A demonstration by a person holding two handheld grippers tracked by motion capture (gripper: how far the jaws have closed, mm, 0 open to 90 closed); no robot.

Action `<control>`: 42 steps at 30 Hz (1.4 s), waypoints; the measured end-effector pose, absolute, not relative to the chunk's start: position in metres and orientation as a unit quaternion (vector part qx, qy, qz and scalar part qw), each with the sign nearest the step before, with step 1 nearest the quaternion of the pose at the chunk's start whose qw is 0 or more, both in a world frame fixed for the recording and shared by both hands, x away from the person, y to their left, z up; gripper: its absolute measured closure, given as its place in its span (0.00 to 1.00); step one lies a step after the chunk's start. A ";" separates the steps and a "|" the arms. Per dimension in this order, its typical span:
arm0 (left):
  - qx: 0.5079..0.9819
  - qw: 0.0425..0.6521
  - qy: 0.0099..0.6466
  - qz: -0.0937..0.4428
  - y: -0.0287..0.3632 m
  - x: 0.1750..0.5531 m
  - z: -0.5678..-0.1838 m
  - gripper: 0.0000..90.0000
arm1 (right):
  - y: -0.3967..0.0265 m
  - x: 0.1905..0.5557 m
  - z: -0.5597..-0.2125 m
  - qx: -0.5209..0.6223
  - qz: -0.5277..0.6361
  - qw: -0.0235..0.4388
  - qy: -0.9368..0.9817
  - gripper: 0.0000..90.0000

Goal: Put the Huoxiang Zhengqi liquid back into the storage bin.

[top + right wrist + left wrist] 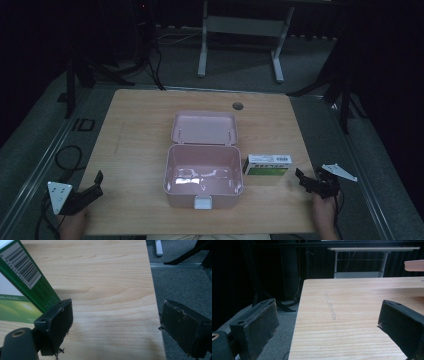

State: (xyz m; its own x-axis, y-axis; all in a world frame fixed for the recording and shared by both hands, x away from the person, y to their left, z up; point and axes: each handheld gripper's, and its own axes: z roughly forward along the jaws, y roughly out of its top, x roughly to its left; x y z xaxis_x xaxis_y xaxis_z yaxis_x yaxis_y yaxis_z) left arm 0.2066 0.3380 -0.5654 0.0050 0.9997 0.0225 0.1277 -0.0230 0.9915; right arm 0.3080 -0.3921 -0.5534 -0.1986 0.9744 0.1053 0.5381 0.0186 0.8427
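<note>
A pink plastic box (203, 181) stands open in the middle of the wooden table (140, 135), its lid (204, 127) tipped back behind it. Right of it lies a white and green carton (268, 164) with a barcode; its near corner (22, 287) shows in the right gripper view. My right gripper (306, 181) is open at the table's right front, just right of the carton, with nothing between its jaws. My left gripper (95, 186) is open at the front left corner, jaws empty, pointing across the table top (352, 315).
A round cable hole (238, 106) sits near the table's far edge. Beyond the table stand a white desk frame (240, 30) and dark tripod legs (345, 95). Cables (65, 160) lie on the floor at the left. The pink lid's edge (414, 265) shows far right in the left gripper view.
</note>
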 end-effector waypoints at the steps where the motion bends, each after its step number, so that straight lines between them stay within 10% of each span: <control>1: 0.538 0.462 0.524 0.472 0.338 0.207 -0.565 0.03 | -0.392 0.308 -0.553 0.572 0.404 0.270 0.661 0.12; 42: 0.539 0.468 0.530 0.458 0.339 0.207 -0.565 0.03 | -0.373 0.307 -0.521 0.508 0.200 0.139 0.826 0.13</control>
State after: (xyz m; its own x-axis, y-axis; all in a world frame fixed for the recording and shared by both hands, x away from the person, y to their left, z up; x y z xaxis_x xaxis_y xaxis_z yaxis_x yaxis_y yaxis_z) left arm 0.2075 0.3395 -0.5651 0.0195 0.9998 -0.0024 0.1426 -0.0004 0.9898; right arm 0.3068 -0.3733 -0.5214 -0.4456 0.8948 -0.0255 0.7839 0.4038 0.4716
